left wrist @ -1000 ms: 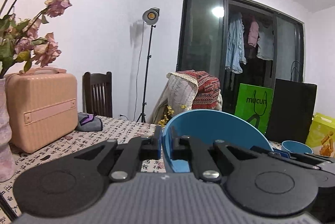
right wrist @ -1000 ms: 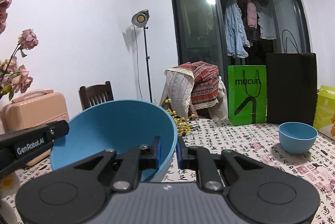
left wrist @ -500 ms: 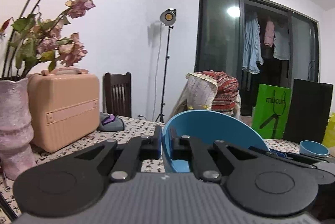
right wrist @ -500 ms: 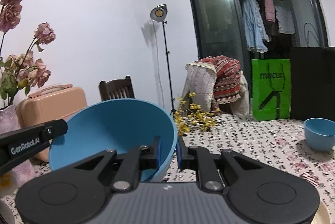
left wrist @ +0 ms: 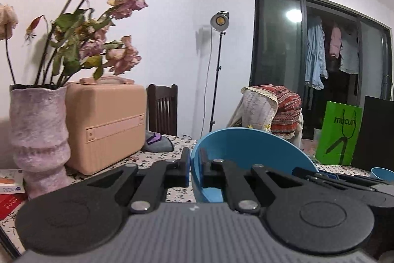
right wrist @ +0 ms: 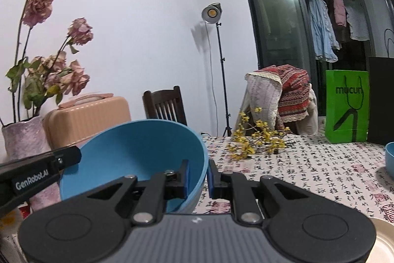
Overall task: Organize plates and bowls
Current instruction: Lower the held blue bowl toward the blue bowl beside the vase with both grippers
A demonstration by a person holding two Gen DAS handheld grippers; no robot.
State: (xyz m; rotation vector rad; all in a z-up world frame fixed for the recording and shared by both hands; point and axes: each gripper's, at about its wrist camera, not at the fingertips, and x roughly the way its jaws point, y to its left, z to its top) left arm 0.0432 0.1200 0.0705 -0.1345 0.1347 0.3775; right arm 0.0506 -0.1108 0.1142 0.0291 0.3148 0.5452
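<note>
A large blue bowl (left wrist: 248, 152) (right wrist: 138, 149) hangs above the table, held by both grippers at opposite sides of its rim. My left gripper (left wrist: 195, 170) is shut on the bowl's left rim. My right gripper (right wrist: 198, 177) is shut on its right rim, one pad inside and one outside. The other gripper's black body (right wrist: 37, 172) shows at the left of the right wrist view. A small blue bowl (right wrist: 389, 159) (left wrist: 381, 173) stands on the table at the far right. A cream plate's edge (right wrist: 381, 243) lies at the lower right corner.
A purple vase with dried roses (left wrist: 37, 140) and a peach case (left wrist: 106, 125) stand at the left. Yellow flower sprigs (right wrist: 256, 142) lie on the patterned tablecloth (right wrist: 307, 169). A green bag (right wrist: 347, 105), a black bag (right wrist: 381, 100), chairs and a lamp stand (right wrist: 221, 81) sit behind.
Both grippers have swung leftward across the table with the large bowl between them. The vase and case have come further into view; the small bowl has slid to the right edge.
</note>
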